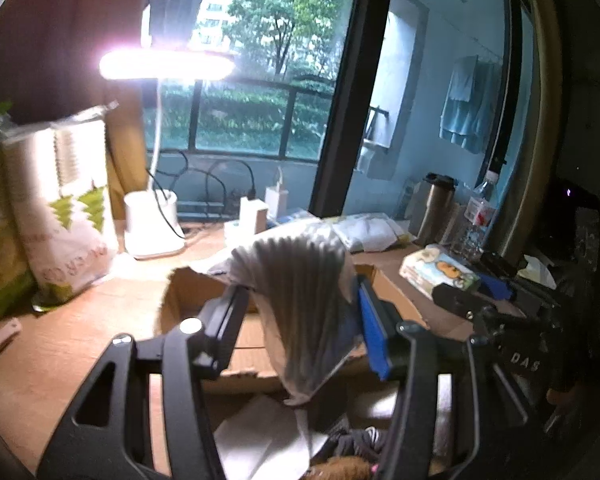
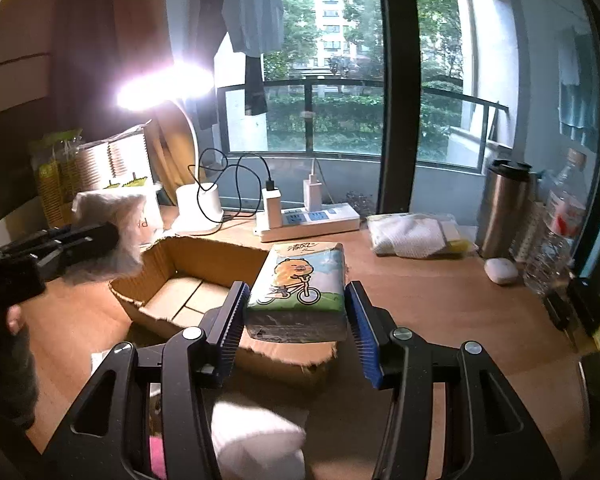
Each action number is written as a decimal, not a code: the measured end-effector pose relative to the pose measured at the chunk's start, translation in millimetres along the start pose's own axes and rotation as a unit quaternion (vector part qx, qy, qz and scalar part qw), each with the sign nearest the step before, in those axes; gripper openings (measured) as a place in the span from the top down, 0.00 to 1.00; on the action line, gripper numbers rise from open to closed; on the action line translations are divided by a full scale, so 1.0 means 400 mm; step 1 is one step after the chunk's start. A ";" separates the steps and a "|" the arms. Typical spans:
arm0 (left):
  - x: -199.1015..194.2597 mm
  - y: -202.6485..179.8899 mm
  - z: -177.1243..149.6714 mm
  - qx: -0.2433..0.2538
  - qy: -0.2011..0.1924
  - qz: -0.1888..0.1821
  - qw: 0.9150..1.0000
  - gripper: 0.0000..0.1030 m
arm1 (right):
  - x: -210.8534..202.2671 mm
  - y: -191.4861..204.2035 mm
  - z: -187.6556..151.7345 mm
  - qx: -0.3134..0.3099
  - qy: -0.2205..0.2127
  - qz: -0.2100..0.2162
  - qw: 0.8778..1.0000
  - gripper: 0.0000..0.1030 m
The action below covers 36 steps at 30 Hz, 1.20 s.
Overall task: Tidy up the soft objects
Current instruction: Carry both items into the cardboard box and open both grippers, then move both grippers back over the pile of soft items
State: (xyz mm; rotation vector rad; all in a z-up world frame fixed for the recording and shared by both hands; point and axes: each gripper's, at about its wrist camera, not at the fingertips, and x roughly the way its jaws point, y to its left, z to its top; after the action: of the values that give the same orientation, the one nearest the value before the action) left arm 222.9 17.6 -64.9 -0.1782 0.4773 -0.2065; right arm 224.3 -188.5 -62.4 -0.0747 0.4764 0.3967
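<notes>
In the left wrist view my left gripper (image 1: 300,288) is shut on a grey-white ribbed cloth (image 1: 300,280), which hangs above an open cardboard box (image 1: 188,300) on the wooden desk. In the right wrist view my right gripper (image 2: 296,288) is shut on a tissue pack (image 2: 300,280) printed with a cartoon animal on a bike, held over the near edge of the box (image 2: 204,256). The left gripper (image 2: 80,240) with its cloth (image 2: 112,216) shows at the left of that view. The tissue pack (image 1: 440,272) shows at the right of the left wrist view.
A lit desk lamp (image 2: 200,204), a power strip (image 2: 312,220) with chargers, a bagged white cloth (image 2: 412,236), a steel flask (image 2: 504,204), a water bottle (image 2: 560,224) and a white case (image 2: 500,270) line the back. A bag of paper cups (image 1: 68,208) stands left.
</notes>
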 end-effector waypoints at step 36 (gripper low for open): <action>0.023 -0.015 -0.039 -0.018 0.021 0.044 0.999 0.14 | 0.023 0.024 -0.011 0.010 0.032 0.016 0.999 0.41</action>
State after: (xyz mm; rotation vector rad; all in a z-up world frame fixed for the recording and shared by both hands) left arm 222.5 8.0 -81.1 -0.1878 0.5297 -0.1165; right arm 226.2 -177.0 -70.5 -0.0608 0.5447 0.4222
